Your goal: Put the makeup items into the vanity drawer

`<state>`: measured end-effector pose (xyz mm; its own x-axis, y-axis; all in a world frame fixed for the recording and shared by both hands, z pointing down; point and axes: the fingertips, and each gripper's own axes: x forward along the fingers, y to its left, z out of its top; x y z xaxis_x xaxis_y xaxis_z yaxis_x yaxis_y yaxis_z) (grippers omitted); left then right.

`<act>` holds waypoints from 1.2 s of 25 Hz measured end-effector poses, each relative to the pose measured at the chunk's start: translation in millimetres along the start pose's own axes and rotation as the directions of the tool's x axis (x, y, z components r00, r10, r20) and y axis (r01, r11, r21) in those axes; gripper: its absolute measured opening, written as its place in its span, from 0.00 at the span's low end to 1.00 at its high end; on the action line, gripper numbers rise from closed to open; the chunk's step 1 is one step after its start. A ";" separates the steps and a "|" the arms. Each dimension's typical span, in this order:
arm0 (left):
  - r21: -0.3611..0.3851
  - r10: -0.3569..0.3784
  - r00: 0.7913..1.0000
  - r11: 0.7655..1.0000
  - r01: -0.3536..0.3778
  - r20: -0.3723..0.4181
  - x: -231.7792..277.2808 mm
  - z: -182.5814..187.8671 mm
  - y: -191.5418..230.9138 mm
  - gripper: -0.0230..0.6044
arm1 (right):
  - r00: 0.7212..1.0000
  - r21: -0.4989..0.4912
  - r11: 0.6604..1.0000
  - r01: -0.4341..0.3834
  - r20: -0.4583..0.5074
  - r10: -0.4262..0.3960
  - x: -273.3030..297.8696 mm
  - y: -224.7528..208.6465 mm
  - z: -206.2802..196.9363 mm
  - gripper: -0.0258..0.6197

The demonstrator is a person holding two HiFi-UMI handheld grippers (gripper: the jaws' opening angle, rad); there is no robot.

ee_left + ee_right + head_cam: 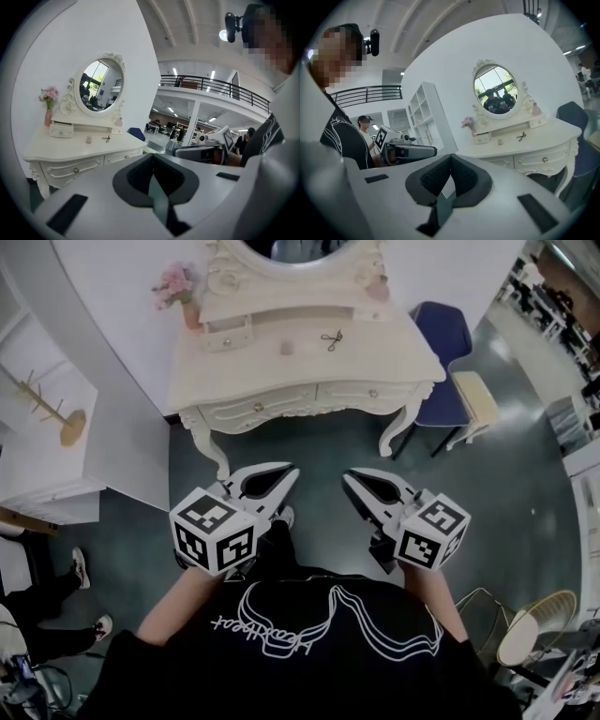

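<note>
Carried the left tongs [289,472] pressed together with nothing between, well in front of the vanity [309,401]. Carried the right tongs [349,476] likewise shut and empty, just beside the left pair. Found the makeup items on the surface [394,357] of the vanity: a small round pot [286,348] near its middle and, just right of that, a thin scissor-like tool [331,339], probably an eyelash curler.

Judged the risks from the vanity's left end rightward. Could knock the flower vase [190,313] at the left rear corner by reaching wide for the little top drawer [228,332]. Could pick the wrong drawer, given that little one on top and the front drawers [258,407] shut below. Could send the pot rolling by closing on it off-centre. Could fail to lift the curler, flat and thin as it lay, by pinching bare wire, or scrape the painted top in trying. Could also shove either item aside by arriving with the tongs unopened.

Read the curler as lying flat, long axis slanting across the vanity from front-left to back-right in the head view. Could not tell which end bore the finger loops. Saw no long axis on the pot, hence no pointing direction.
</note>
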<state>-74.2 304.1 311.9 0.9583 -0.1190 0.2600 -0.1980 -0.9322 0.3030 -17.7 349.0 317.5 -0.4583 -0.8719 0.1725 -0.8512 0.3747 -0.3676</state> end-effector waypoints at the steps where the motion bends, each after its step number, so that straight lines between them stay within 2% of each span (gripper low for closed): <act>1: -0.004 -0.001 1.000 1.000 0.001 -0.002 4.6 5.0 13.1 0.04 | 1.000 0.006 1.000 0.001 -0.004 -0.001 10.9 -7.5 4.7 0.05; 18: -0.032 -0.018 0.999 0.999 0.017 -0.033 85.0 102.3 240.0 0.04 | 0.997 0.011 0.998 0.059 -0.053 -0.058 203.1 -152.3 105.7 0.05; 23: -0.034 -0.010 1.000 0.999 0.009 -0.027 96.3 116.2 279.3 0.04 | 0.996 -0.005 0.998 0.067 -0.051 -0.067 234.0 -176.3 121.0 0.04; 30: -0.023 0.016 1.000 1.000 -0.016 -0.026 103.1 121.4 303.7 0.04 | 0.997 -0.011 0.998 0.061 -0.055 -0.061 252.1 -194.0 120.9 0.04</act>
<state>-10.6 -32.7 319.4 0.9492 -0.1245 0.2888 -0.2182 -0.9221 0.3195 62.9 18.4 321.7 -0.4184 -0.8748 0.2443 -0.8804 0.3245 -0.3459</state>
